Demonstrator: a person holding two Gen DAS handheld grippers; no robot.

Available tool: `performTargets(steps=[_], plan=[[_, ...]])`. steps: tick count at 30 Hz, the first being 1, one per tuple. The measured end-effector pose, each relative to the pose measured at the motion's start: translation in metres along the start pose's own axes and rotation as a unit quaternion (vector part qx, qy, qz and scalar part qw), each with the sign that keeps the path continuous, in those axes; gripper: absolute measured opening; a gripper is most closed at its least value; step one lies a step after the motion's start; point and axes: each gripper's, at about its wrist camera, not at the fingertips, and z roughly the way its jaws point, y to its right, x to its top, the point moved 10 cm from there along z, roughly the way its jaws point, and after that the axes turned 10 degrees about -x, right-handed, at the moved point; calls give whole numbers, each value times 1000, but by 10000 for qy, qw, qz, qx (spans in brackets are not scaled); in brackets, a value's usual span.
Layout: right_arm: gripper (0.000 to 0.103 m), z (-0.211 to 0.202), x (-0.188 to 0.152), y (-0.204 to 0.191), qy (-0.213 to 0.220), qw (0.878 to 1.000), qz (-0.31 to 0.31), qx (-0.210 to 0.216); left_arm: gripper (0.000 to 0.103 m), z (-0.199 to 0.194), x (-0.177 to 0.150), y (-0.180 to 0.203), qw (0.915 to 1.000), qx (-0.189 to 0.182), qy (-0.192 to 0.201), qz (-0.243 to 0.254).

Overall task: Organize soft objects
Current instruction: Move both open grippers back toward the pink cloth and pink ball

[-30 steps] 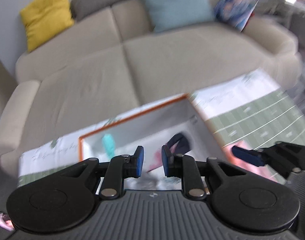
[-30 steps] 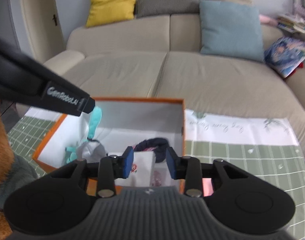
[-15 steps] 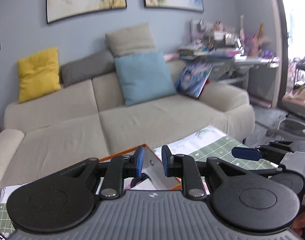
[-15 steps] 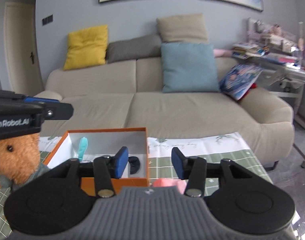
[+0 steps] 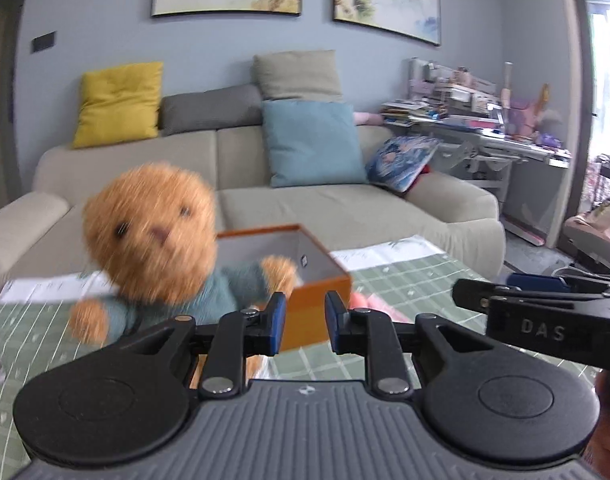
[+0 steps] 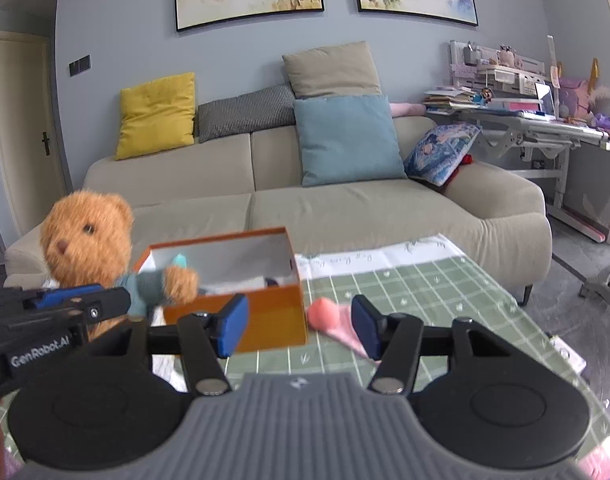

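A brown teddy bear in a teal sweater sits upright on the table, left of an orange box; it also shows in the right wrist view. The box holds several soft items, among them a teal one. A pink soft object lies on the green checked tablecloth, right of the box. My left gripper is narrowly open and empty, in front of the box. My right gripper is wide open and empty, close before the pink object.
A beige sofa with yellow, grey and blue cushions stands behind the table. A cluttered desk is at the right. The right gripper's side shows at the right of the left wrist view.
Both grippers have drawn back and tilted up from over the box to a level view. The bear has come into the left wrist view. My right gripper has opened wider.
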Motion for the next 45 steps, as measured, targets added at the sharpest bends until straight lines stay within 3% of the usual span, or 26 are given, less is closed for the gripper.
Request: performTargets(steps=[8,14,20,33,45], plan=[[67,-22,-50,-9,-197,9992,-340,12,31,-10,-51,-7,9991,335,-211,-142],[67,-22,-81,-6,-345,9990,-289,41,31,-9,-89,-6,9978,405,-478,-195],[67,-14,-90,2,-402,9990,-155,-109,31,0,-104,-2,9976,373,-545,-211],[67,26,-97,23,-1193,9922,25,-359,31,41,-112,3,9958,42,-847,-360],[61,94,-70,59,-1612,9852,-314,-489,30,119,-77,29,9950,-515,-845,-119]])
